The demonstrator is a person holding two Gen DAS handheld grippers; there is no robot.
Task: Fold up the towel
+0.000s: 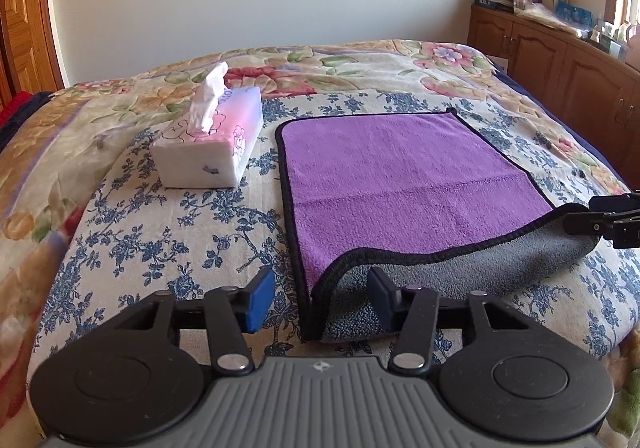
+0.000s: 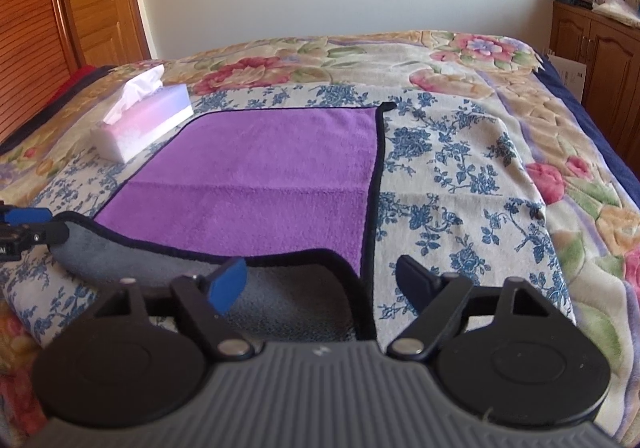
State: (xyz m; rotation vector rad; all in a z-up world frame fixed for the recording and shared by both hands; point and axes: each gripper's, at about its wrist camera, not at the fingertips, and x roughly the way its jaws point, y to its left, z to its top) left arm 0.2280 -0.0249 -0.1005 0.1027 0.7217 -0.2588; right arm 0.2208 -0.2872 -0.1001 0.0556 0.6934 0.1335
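Note:
A purple towel (image 1: 400, 176) with black trim and a grey underside lies flat on the bed; it also shows in the right wrist view (image 2: 260, 184). Its near edge is curled over, showing the grey side (image 1: 480, 268). My left gripper (image 1: 322, 300) is open, its jaws on either side of the near left corner of the towel. My right gripper (image 2: 320, 280) is open around the near right corner, and its tip shows in the left wrist view (image 1: 608, 220).
A tissue box (image 1: 208, 140) stands on the bed left of the towel. The bed has a floral cover (image 1: 140, 240). Wooden cabinets (image 1: 560, 60) stand to the right, a wooden door (image 2: 80, 8) to the left.

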